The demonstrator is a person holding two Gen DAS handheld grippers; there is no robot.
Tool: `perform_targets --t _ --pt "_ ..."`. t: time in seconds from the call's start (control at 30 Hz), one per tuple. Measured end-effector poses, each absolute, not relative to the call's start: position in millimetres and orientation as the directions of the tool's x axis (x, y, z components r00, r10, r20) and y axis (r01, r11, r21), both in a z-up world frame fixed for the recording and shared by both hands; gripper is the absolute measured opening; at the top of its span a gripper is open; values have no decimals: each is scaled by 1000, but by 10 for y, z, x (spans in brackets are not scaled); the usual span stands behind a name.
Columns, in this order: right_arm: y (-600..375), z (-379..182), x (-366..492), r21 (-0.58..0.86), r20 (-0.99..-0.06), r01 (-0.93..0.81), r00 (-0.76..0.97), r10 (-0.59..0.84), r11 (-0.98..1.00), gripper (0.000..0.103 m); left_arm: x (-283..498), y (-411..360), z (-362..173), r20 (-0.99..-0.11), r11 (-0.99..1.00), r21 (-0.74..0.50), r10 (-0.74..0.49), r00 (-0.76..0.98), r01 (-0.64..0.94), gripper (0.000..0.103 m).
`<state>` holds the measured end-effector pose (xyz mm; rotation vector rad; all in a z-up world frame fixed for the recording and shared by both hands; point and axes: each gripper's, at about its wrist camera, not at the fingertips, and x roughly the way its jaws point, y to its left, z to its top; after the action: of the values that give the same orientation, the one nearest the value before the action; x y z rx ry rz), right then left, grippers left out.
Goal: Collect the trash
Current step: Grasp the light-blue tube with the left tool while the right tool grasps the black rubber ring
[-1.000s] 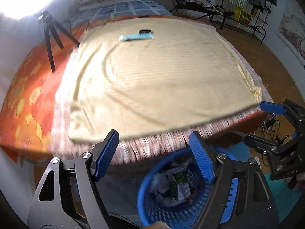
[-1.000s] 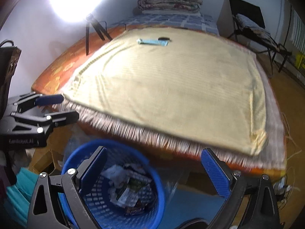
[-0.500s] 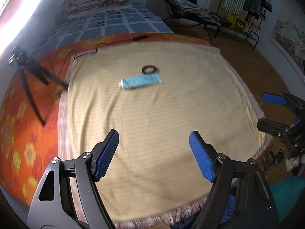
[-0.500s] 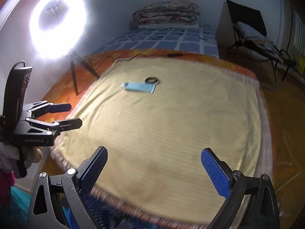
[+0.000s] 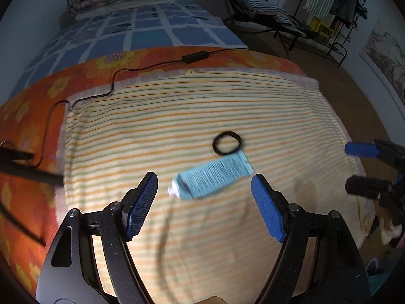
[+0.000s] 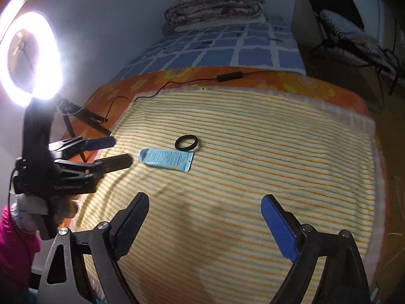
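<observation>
Both grippers are now hanging over the striped cloth [image 5: 253, 106], basket gone; left gripper [image 5: 203, 190] gaping empty, right gripper [image 6: 205, 217] closing empty, blue tube [image 5: 215, 174] at twelve o'clock, black ring [image 5: 227, 144] just beyond.

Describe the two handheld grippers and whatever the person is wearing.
Both the left gripper and right gripper have black angular frames with silver screws and blue textured pads on their fingers. The left one carries faint lettering on its side. A pink sleeve and pale glove show behind it.
</observation>
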<state>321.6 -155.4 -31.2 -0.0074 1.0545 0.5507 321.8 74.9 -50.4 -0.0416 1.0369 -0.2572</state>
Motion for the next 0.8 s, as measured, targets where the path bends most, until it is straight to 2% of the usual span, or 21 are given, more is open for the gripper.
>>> perform_targets --t 0.27,0.4,0.53,0.63,0.8 --pt "-1489 -625 3599 330 -819 -415 321 476 848 72 3624 750 -815 -860 949 -228 -302 412 218 79" --pt "-1521 -741 3792 373 -810 -389 307 500 843 68 3653 716 -957 -876 938 -248 -324 358 242 64" --pt "-1526 -839 3971 418 -803 -363 282 525 833 62 3531 592 -965 -882 928 -198 -309 356 315 64" --pt "-1487 -882 4071 433 -796 -359 278 537 827 61 3402 480 -975 -895 922 -128 -265 358 364 64" --pt "-1358 -991 4179 471 -794 -346 235 560 812 53 3208 275 -1001 -907 900 -1 -184 378 435 60"
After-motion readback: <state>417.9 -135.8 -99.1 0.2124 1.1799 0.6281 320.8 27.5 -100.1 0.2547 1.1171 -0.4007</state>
